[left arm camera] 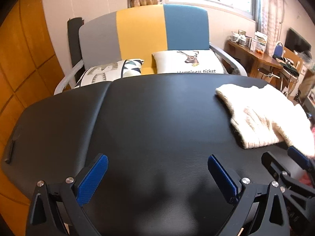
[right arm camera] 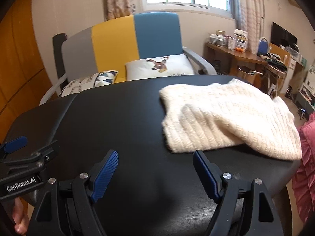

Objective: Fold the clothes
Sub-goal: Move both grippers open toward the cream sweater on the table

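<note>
A cream knitted sweater (right arm camera: pixel 226 118) lies folded on the right part of the black padded table (right arm camera: pixel 118 122); in the left wrist view the sweater (left arm camera: pixel 261 118) sits at the far right. My right gripper (right arm camera: pixel 155 157) is open just short of the sweater's near edge, nothing between its blue pads. My left gripper (left arm camera: pixel 157 161) is open over bare table (left arm camera: pixel 147 118), well left of the sweater. Each view catches the other gripper at its side edge.
Behind the table stands a grey, yellow and blue armchair (left arm camera: pixel 141 33) with two cushions. A wooden desk (right arm camera: pixel 236 57) with clutter is at the back right. Pink fabric (right arm camera: pixel 307 157) hangs off the table's right end. Orange wooden panels (left arm camera: pixel 19 59) fill the left.
</note>
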The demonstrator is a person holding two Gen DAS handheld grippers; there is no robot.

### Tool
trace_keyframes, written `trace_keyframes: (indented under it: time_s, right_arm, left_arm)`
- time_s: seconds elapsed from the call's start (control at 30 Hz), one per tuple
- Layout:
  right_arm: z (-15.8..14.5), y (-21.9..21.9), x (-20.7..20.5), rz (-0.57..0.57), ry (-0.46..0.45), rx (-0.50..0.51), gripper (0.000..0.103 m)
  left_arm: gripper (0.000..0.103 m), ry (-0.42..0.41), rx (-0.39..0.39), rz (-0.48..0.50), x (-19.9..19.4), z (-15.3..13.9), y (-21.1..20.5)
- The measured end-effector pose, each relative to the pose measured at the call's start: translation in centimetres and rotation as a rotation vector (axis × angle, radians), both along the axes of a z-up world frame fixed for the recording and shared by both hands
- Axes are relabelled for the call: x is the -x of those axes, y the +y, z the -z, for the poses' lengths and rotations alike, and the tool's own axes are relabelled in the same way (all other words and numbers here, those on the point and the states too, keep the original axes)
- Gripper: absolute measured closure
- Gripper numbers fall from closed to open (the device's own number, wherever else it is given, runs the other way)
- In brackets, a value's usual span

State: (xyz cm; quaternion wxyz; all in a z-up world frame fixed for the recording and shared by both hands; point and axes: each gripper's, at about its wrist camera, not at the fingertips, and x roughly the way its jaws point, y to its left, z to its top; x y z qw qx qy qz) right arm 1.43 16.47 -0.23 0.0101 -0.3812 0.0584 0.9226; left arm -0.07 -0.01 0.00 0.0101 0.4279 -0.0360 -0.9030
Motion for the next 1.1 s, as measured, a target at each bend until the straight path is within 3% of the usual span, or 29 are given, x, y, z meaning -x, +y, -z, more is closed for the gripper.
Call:
trace_keyframes:
  time_s: [0.13,0.23,0.33,0.5,0.63,1.1]
  right_arm:
    - [0.1,-0.1,0.0,-0.013,-0.003,-0.009,0.022]
    - [0.2,2.6,-1.3,-0.015,0.034,0.062,0.022]
    - [0.2,2.5,-1.2,0.007,-0.003,0.009,0.022]
    - [0.1,1.8,-0.1,0.078,-0.021,-0.050,0.022]
    - [0.0,2.1,0.0,0.104,-0.018,-0.054,0.022]
    - [-0.6,3.1,-0.4,0.144,-0.006,-0.065,0.022]
  left_arm:
    - [0.000,-0.006,0.016,-0.002,0.8,0.0,-0.1]
    - [0.000,-0.002,0.036,-0.006,1.1,0.0,0.3]
    - [0.000,0.028,0.080,-0.014,0.7,0.0,2.3]
    - [0.000,0.016,0.086,-0.003,0.5,1.0,6.1]
    - [0.000,0.012,0.044,0.045,1.1,0.9,3.7]
    - [0.000,-0.014,0.011,0.108,1.0,-0.3,4.6]
